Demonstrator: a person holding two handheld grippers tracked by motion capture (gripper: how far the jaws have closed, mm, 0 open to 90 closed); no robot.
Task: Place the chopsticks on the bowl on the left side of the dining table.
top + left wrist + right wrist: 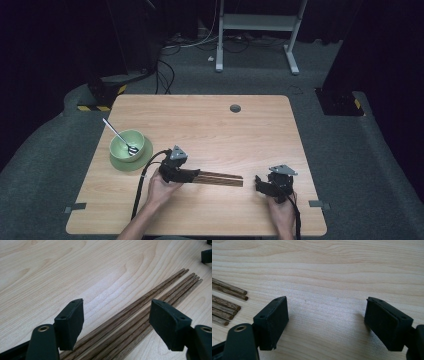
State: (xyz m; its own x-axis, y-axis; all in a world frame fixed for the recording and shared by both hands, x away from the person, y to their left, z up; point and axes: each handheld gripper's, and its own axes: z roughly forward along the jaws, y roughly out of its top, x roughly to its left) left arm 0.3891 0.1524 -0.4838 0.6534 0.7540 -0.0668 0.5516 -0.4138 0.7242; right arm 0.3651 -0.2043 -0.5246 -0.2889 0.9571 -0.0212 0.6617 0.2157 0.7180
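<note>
High view showed the bundle of wooden chopsticks (220,178) lying flat on the near half of the table (210,125), running level between the two hands, its left end under the left gripper (192,175) and its right end stopping just short of the right gripper (260,184). In the left gripper view the chopsticks (140,312) lay side by side and close together, passing between the two black jaws, which stood wide to either side with no pad pressing on the wood; the left tongs were therefore open, straddling the bundle rather than holding it. In the right gripper view the chopstick tips (229,306) lay off to the left of the jaws, which were spread wide over bare table with nothing between them; the right tongs were likewise open and idle. Well apart, at the left edge, a green bowl (125,142) sat on a green plate (142,157) with a spoon (120,136) resting in it. Judgement: the step in hand appeared to be the approach to gather or pick up the chopsticks with the left gripper. The next move would call for lowering the pads to the level of the sticks and closing evenly, so that the round sticks do not roll or fan out of the grip.
</note>
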